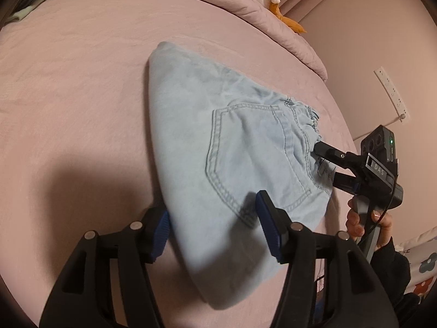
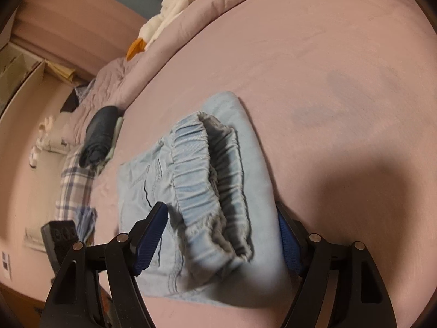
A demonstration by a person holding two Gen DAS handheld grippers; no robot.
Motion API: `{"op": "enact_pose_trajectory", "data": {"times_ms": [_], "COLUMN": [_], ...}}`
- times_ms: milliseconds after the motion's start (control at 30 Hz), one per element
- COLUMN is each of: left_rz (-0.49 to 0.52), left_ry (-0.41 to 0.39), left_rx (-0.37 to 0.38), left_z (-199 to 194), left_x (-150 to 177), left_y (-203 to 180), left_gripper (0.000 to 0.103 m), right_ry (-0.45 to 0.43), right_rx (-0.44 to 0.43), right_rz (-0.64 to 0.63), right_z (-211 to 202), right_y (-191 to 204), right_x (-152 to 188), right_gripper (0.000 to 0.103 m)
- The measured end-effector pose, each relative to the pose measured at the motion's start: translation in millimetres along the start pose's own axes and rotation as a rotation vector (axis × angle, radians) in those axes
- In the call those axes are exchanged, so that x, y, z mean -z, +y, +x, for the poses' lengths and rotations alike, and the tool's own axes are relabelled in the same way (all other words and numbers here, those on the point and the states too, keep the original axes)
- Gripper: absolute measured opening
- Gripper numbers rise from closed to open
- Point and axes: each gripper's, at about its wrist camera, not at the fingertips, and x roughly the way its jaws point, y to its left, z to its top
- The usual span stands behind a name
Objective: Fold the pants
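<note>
Light blue denim pants (image 1: 218,147) lie folded on the pink bed sheet (image 1: 82,95), back pocket up, elastic waistband at the right. My left gripper (image 1: 213,218) is open, its jaws straddling the near edge of the fold just above the cloth. My right gripper (image 1: 325,166) shows in the left wrist view with its jaws apart at the waistband edge. In the right wrist view the pants (image 2: 191,169) fill the middle, the gathered waistband (image 2: 215,188) lying between the open jaws of my right gripper (image 2: 222,224).
A pink quilt (image 1: 273,13) and a white plush with an orange part (image 1: 284,19) lie at the bed's far side. A rolled dark garment (image 2: 101,134) and plaid cloth (image 2: 73,191) sit at the left edge. A power strip (image 1: 390,93) hangs on the wall.
</note>
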Motion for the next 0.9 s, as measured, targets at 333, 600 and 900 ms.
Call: {"op": "enact_pose_trajectory", "data": {"times_ms": [333,600,900], "left_rz": [0.010,0.011,0.021], "left_ry": [0.002,0.003,0.008], "left_rx": [0.011,0.030,0.043], "left_z": [7.0,13.5,15.1], "left_x": [-10.5,-18.6,-24.4], "left_y": [0.8,-0.7,-1.0], "left_gripper": [0.059,0.060,0.063], "right_ry": [0.020,0.026,0.033], "right_rx": [0.017,0.029,0.038], "right_rz": [-0.045,-0.082,-0.114], "right_z": [9.6,12.9,15.9], "right_y": [5.7,5.9,9.3], "right_x": [-10.5,-16.1,-20.4], "right_gripper": [0.083,0.084,0.085]}}
